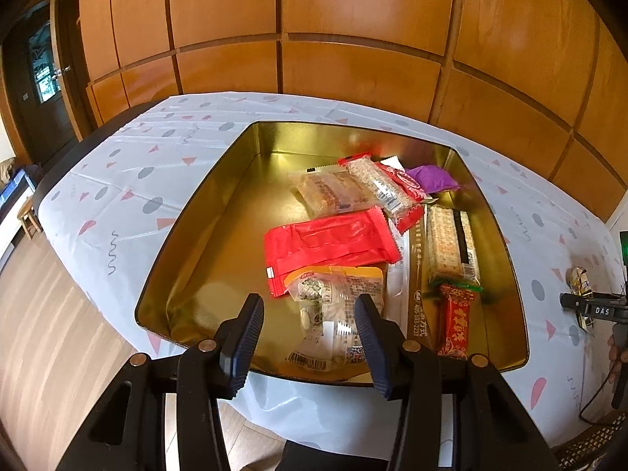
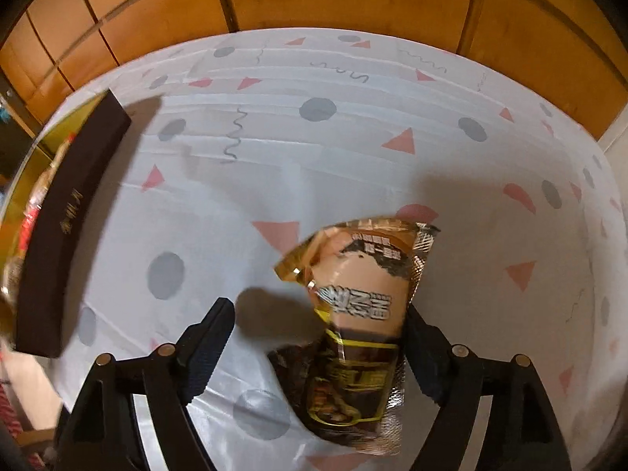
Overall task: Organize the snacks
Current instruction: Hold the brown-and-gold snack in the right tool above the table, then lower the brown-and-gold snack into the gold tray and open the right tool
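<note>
Right wrist view: brown snack packet (image 2: 361, 325) lies lengthwise along the spread, non-gripping right jaws, top end pointing away.

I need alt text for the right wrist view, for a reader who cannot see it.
A brown and gold snack packet lies on the patterned tablecloth between the wide-open fingers of the right gripper, close to the finger on the right side of the picture. A dark box with a gold interior sits at the left edge.

we see our right gripper (image 2: 318, 337) spread wide over a brown snack packet (image 2: 361, 314) on the patterned tablecloth (image 2: 353, 149); a dark tin (image 2: 66, 216) sits far left.
</note>
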Available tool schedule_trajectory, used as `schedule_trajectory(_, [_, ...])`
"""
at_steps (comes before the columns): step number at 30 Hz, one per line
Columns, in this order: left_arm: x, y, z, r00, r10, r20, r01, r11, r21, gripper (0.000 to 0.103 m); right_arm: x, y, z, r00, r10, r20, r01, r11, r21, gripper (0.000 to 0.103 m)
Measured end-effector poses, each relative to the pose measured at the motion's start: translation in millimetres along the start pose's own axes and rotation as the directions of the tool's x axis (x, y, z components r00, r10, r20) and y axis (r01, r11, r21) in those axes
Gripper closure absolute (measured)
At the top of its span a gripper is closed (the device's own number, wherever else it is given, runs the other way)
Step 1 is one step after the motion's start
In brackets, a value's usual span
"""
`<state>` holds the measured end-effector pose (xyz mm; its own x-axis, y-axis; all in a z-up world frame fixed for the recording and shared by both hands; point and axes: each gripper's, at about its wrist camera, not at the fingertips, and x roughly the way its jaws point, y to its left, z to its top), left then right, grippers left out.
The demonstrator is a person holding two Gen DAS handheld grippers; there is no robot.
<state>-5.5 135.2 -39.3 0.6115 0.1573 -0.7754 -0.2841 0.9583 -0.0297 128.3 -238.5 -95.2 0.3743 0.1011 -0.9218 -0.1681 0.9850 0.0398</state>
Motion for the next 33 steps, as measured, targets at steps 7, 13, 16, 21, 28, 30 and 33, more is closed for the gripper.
schedule_trajectory(7, [-5.2, -0.9, -0.5, 1.000, 0.003, 0.014, -0.003, 1.000, 0.005, 0.054, -9.9, 0.6, -6.7, 0.999, -0.033, 0.031, 0.034, 0.999, -0.039, 0.069])
schedule_trajectory(13, [-8.0, 0.7, -1.8, 1.000, 0.008, 0.019, -0.009, 1.000, 0.003, 0.054, -12.9, 7.0, -14.6, 0.999, -0.002, 0.039, 0.003, 1.000, -0.017, 0.069])
schedule_trajectory(16, [-8.8, 1.3, -2.8, 1.000, 0.008, 0.020, -0.008, 1.000, 0.004, 0.054, -14.3, 9.6, -15.5, 0.999, 0.039, 0.038, -0.039, 0.999, 0.016, 0.069])
schedule_trajectory(21, [-9.1, 3.6, -3.2, 1.000, 0.010, 0.018, -0.010, 1.000, 0.000, 0.054, -18.4, 17.6, -17.1, 0.990, 0.137, 0.039, -0.140, 0.987, 0.078, 0.070])
schedule_trajectory(28, [-8.9, 8.7, -1.9, 1.000, 0.017, 0.023, -0.016, 1.000, -0.015, 0.054, -45.8, 58.0, -9.9, 0.965, 0.243, 0.094, -0.247, 0.968, 0.036, 0.070])
schedule_trajectory(30, [-8.9, 10.2, -2.1, 0.999, 0.020, 0.025, -0.019, 1.000, -0.020, 0.054, -55.6, 72.6, -5.8, 0.959, 0.263, 0.106, -0.267, 0.964, 0.018, 0.070])
schedule_trajectory(33, [-9.5, 15.4, -2.3, 0.999, 0.027, 0.028, -0.026, 0.999, -0.034, 0.054, -71.7, 98.0, 2.9, 0.940, 0.315, 0.132, -0.315, 0.949, -0.022, 0.070])
